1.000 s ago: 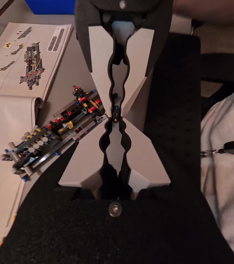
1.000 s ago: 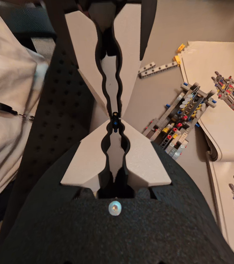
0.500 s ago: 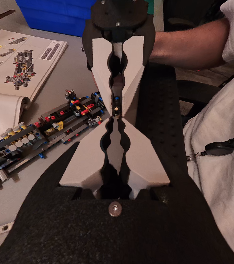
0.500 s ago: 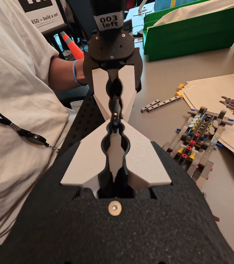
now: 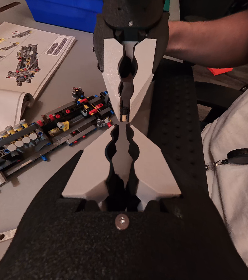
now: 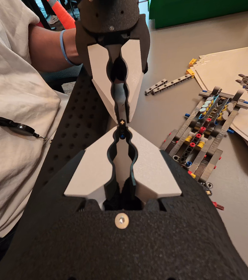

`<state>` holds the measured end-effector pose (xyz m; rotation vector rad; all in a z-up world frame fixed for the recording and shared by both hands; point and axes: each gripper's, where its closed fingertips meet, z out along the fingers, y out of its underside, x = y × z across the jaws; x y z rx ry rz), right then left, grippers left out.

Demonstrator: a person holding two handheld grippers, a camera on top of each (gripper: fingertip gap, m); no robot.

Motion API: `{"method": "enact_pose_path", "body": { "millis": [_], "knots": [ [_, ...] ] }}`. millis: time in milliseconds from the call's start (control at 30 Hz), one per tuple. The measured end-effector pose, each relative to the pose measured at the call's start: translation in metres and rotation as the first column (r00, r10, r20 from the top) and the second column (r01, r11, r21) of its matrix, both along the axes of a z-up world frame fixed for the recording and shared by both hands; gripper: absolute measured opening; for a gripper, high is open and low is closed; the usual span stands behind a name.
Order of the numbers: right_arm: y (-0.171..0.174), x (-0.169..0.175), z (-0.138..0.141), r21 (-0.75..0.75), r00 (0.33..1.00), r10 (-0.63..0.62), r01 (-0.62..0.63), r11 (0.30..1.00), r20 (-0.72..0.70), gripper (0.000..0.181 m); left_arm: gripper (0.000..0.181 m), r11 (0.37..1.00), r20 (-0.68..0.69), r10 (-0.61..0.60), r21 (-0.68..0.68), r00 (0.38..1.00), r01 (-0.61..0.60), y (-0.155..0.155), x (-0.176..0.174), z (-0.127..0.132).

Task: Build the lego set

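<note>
Grips black connector point(image 6: 122, 133) between right fingers point(image 6: 150, 166), tip to tip with left fingers point(image 5: 90, 163), narrowly parted just off its tan end; shows model point(image 5: 44, 133) on worktop point(image 5: 75, 75) beside booklet point(image 5: 14, 53).

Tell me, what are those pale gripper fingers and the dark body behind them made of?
The right gripper has pale fingers that look like matte hard plastic, faintly grainy, perhaps 3D printed. The black body looks like rough speckled plastic, though it might be foam; a shiny metal screw sits in it.

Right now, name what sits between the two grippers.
A small black piece, tan-ended, held by the right gripper; left gripper open. Both views show it.
</note>
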<state>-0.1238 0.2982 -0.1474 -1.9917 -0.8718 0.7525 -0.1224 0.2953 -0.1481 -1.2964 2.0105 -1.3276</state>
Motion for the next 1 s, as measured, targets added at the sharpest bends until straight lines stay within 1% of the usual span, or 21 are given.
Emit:
{"method": "enact_pose_path", "body": {
  "millis": [133, 267, 367, 433, 500, 533, 700, 800, 900, 1000],
  "knots": [
    [-0.004, -0.004, -0.004, -0.018, 1.0, 0.019, -0.019, 1.0, -0.003, 0.007, 0.006, 1.0, 0.02, -0.029, 0.0, 0.999, 0.029, -0.006, -0.002, 0.002],
    [-0.005, -0.006, -0.007, -0.024, 1.0, 0.026, -0.026, 0.999, 0.0, 0.007, 0.003, 0.999, 0.007, -0.048, 0.004, 0.999, 0.048, -0.008, -0.002, -0.002],
    [-0.006, -0.007, -0.005, -0.038, 0.999, 0.028, -0.029, 0.999, -0.035, 0.007, 0.002, 0.999, 0.049, -0.048, 0.0, 0.998, 0.048, -0.008, -0.002, 0.005],
    [-0.006, -0.006, -0.007, -0.045, 0.999, 0.024, -0.026, 0.999, -0.029, 0.007, 0.002, 0.998, 0.059, -0.056, 0.024, 0.997, 0.055, -0.008, -0.002, 0.005],
    [-0.006, -0.004, -0.01, -0.046, 1.0, 0.018, -0.018, 0.999, -0.01, 0.012, 0.002, 0.997, 0.05, -0.064, 0.035, 0.997, 0.063, -0.008, -0.002, 0.002],
    [-0.005, -0.002, -0.008, -0.047, 1.0, 0.01, -0.011, 0.999, -0.018, 0.016, 0.002, 0.997, 0.048, -0.065, 0.032, 0.997, 0.063, -0.008, -0.002, 0.001],
    [-0.005, 0.003, 0.007, -0.03, 0.995, -0.011, 0.008, 1.0, -0.1, 0.013, 0.002, 0.999, 0.04, -0.05, 0.012, 0.998, 0.05, -0.004, 0.0, 0.0],
    [-0.005, 0.003, 0.004, -0.025, 0.997, -0.01, 0.008, 1.0, -0.081, 0.012, 0.002, 0.998, 0.036, -0.056, 0.009, 0.998, 0.055, -0.006, 0.001, -0.001],
    [-0.006, 0.001, 0.001, -0.026, 0.997, -0.008, 0.007, 1.0, -0.07, 0.007, 0.002, 0.998, 0.03, -0.065, 0.021, 0.997, 0.064, -0.009, 0.002, -0.002],
    [-0.007, 0.005, -0.003, -0.037, 1.0, -0.009, 0.009, 0.999, -0.02, 0.007, 0.002, 0.999, 0.004, -0.052, 0.008, 0.999, 0.052, -0.01, 0.005, -0.007]
  ]
}}
